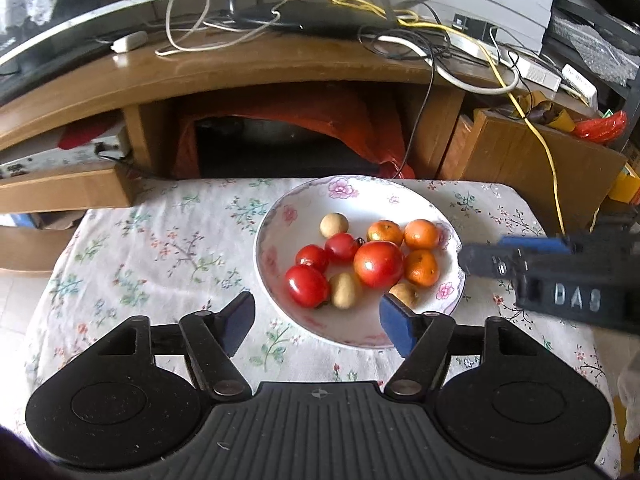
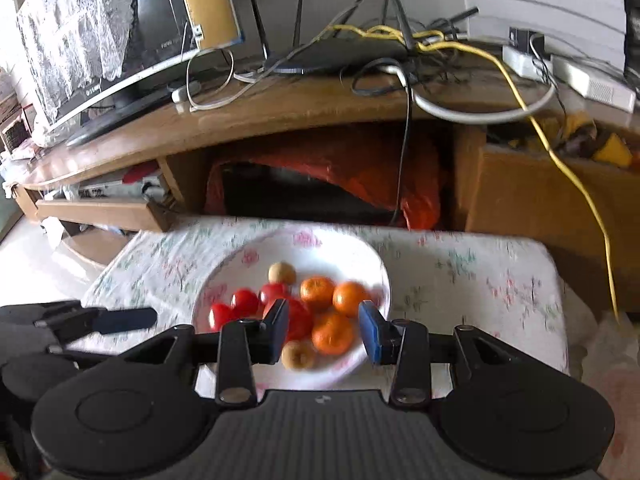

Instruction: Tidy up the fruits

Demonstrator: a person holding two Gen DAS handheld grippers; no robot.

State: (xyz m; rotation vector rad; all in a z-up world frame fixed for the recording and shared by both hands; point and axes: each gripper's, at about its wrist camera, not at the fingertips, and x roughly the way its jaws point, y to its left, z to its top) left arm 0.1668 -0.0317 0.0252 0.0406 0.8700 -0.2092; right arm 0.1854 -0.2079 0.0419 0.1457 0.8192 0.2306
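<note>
Grippers hang over the floral-cloth tabletop, both with their fingers spread apart and nothing between them. The left gripper sits low and level over the near edge of the plate, its right finger above the plate's near rim and its left finger over the cloth just left of it. The right gripper is tilted down over the plate's near right part; in the left wrist view it enters from the right, its tip just beside the plate's right rim. Ahead of the left gripper, the white flowered plate holds all the fruit. Four tomatoes lie in a loose row across its middle, the largest of them to the right. Three tangerines cluster at the right side, touching one another, and in the right wrist view the nearest tangerine shows between that gripper's fingers. Three small tan round fruits are spread out: one at the far side, one beside the nearest tomato, one by the left gripper's right finger. Beyond the tabletop stands a wooden TV stand strewn with cables.
</note>
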